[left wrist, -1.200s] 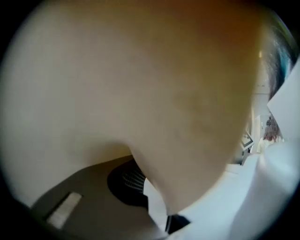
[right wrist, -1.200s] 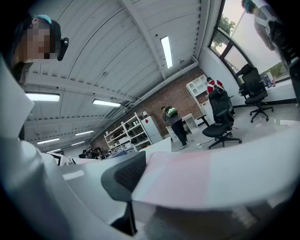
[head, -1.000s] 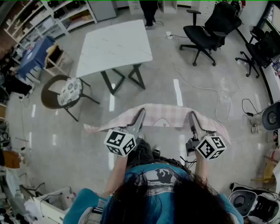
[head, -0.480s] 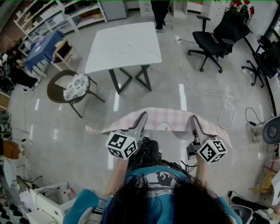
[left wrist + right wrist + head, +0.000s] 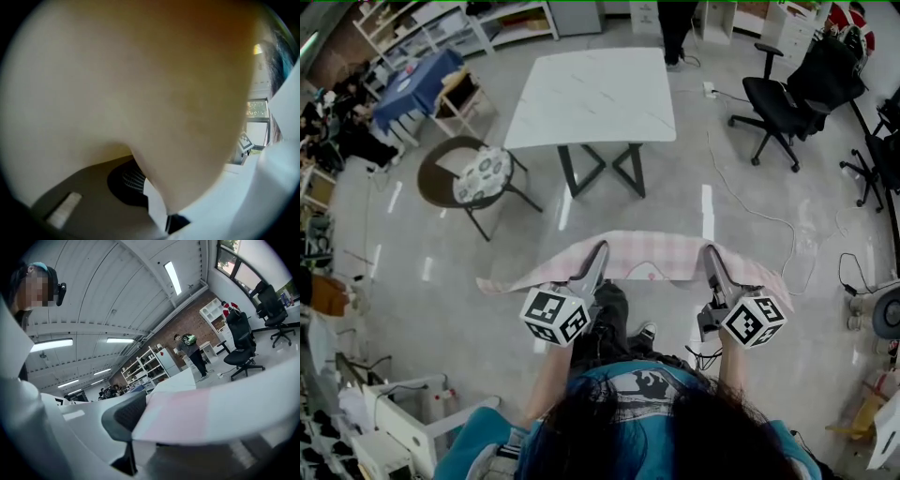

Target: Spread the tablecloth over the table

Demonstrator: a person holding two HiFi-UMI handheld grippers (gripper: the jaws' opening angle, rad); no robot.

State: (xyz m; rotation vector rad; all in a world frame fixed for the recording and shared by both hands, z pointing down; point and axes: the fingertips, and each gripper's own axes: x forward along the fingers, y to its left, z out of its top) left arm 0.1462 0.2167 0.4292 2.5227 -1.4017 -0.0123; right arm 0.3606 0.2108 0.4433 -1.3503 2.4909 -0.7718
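Note:
A pink checked tablecloth (image 5: 652, 255) hangs stretched between my two grippers in front of the person's body. My left gripper (image 5: 599, 253) is shut on its left part and my right gripper (image 5: 711, 255) on its right part; both corners droop outside the jaws. The white marble-look table (image 5: 595, 94) stands bare on black legs some way ahead on the grey floor. In the left gripper view the tablecloth (image 5: 140, 93) covers nearly the whole picture. In the right gripper view the tablecloth (image 5: 211, 413) runs off to the right from the jaws, with the table (image 5: 176, 380) beyond.
A round chair with a patterned cushion (image 5: 473, 178) stands left of the table. Black office chairs (image 5: 792, 103) are at the right, and a cable (image 5: 750, 197) trails on the floor. A blue-covered table (image 5: 417, 84) and shelves (image 5: 441, 28) are at the far left. A person (image 5: 675, 28) stands behind the table.
The table and the chairs have slid lower and to the right in the head view, nearer to me. Both grippers keep hold of the stretched cloth.

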